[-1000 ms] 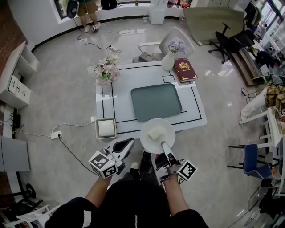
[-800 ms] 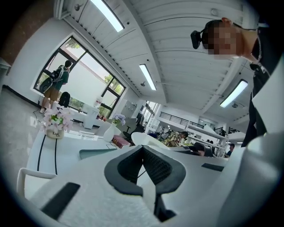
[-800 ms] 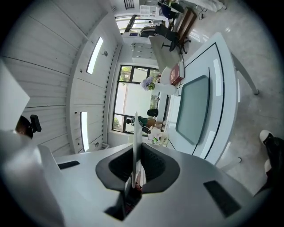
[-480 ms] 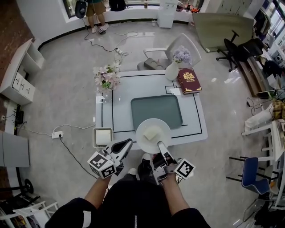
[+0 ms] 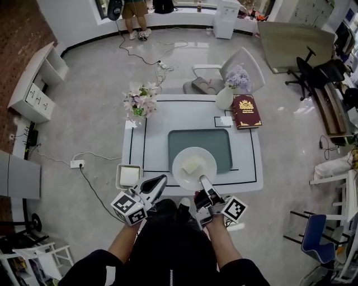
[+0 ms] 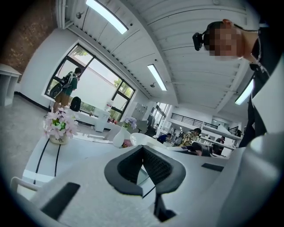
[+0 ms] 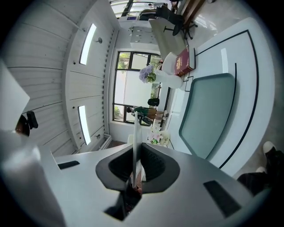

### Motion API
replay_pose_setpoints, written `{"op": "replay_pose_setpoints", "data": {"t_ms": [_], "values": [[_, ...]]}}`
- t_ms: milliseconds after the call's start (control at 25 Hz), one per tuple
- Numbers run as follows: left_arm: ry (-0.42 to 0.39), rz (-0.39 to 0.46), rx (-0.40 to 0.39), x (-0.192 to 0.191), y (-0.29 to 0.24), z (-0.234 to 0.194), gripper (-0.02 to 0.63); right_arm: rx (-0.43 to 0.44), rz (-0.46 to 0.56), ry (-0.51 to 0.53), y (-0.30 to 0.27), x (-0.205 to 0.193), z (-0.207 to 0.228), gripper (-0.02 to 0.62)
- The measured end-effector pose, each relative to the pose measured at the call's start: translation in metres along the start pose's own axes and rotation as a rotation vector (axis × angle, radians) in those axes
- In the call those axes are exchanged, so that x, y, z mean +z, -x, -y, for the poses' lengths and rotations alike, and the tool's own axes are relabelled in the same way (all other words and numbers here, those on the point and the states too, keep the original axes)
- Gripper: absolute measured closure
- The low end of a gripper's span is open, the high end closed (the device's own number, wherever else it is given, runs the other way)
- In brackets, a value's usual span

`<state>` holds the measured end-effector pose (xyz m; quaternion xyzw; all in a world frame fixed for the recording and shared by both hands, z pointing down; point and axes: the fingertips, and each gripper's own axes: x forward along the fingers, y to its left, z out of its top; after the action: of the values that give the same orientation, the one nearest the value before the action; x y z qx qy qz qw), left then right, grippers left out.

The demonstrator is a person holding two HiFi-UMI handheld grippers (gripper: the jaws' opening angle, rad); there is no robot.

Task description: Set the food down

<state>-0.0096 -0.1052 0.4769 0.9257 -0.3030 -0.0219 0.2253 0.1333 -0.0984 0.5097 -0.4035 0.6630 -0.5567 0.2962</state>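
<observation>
A white plate [image 5: 204,161] carries a pale block of food [image 5: 192,166]. My right gripper [image 5: 203,181] is shut on the plate's near rim and holds it above the front of the white table [image 5: 159,120], overlapping the near edge of the teal tray [image 5: 212,139]. In the right gripper view the plate [image 7: 134,133] shows edge-on as a thin white line pinched in the right gripper [image 7: 135,165], with the tray [image 7: 208,115] beyond. My left gripper [image 5: 161,180] is shut and empty, left of the plate; in its own view the left gripper [image 6: 143,153] has its pads meeting.
On the table stand pink flowers [image 5: 140,100], a white vase [image 5: 225,98] and a red book [image 5: 246,111]. A white square bin [image 5: 128,176] sits at the table's front left corner. A chair [image 5: 238,62] stands behind the table. A person [image 5: 134,11] stands by the window.
I have stepped toward the table. The plate, earlier short of the table's front edge, now hangs over the table and the tray's near edge. Both grippers keep their state.
</observation>
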Motion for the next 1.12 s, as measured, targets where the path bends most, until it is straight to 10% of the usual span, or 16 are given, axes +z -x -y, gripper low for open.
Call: {"op": "replay_pose_setpoints", "data": {"t_ms": [1120], "values": [[0.089,-0.086,0.036,-0.006,-0.049,-0.075,0.6,-0.19,0.002,0.026,-0.063,0.05,0.104,0.572]]}}
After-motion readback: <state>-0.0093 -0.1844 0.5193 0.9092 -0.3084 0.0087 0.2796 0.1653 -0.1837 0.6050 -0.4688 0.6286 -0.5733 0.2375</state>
